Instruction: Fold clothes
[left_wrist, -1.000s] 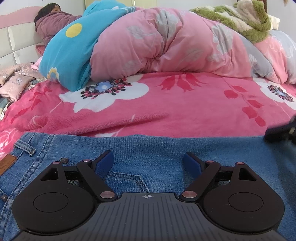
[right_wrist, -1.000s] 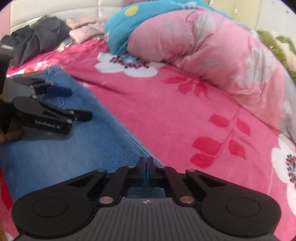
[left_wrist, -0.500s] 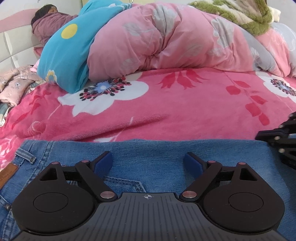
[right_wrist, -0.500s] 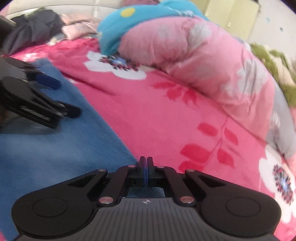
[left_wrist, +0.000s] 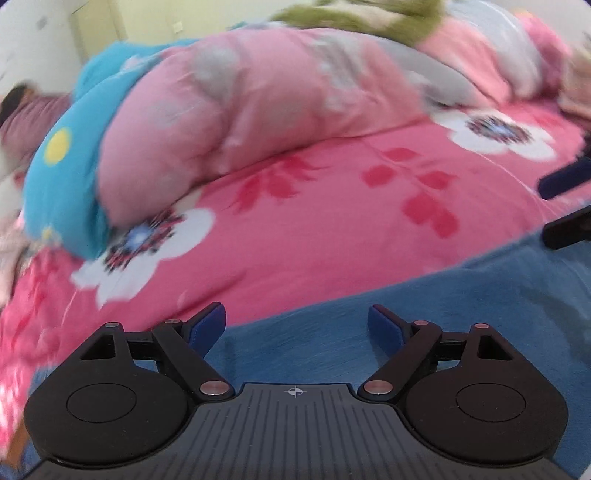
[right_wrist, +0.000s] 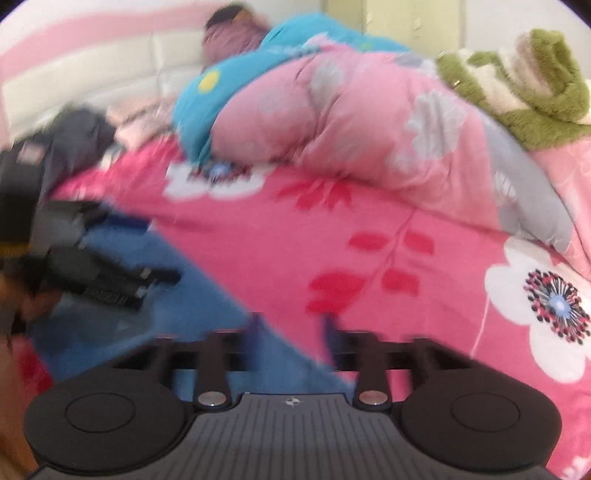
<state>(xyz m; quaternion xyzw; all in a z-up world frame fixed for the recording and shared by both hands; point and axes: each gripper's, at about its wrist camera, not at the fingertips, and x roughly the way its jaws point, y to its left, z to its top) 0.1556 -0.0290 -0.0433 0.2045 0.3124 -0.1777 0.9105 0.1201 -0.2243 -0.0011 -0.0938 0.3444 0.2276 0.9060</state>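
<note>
The right claw (right_wrist: 290, 330) has its jaws opening, nothing pinched between them, with the edge of the blue jeans (right_wrist: 229, 332) lying directly under and between the fingers. The left claw (left_wrist: 297, 325) stands wide apart and empty, hovering just above the jeans (left_wrist: 424, 325) with no denim caught in it. The jeans lie flat on the pink flowered bedspread (left_wrist: 332, 229), their far edge running as a fairly straight line across it, so a fold looks to have just been laid and let go. To do this step well, I judge that both claws should lift clear without snagging the denim, so the layer stays flat, and then find the next edge to take up; pinching only the top layer or dragging sideways would skew the fold. In the right wrist view the left claw (right_wrist: 110, 280) sits over the jeans on their far left side, close enough that the two could bump if either swings inward. Beyond the jeans, well apart, a heaped pink quilt (right_wrist: 351, 122) and a blue cushion (right_wrist: 221, 92) take up the back of the bed, with a green fleece (right_wrist: 535, 92) on top of the quilt and dark clothes (right_wrist: 74, 140) left of the cushion; none of these crowds the jeans, though there is limited free bedspread behind them.
</note>
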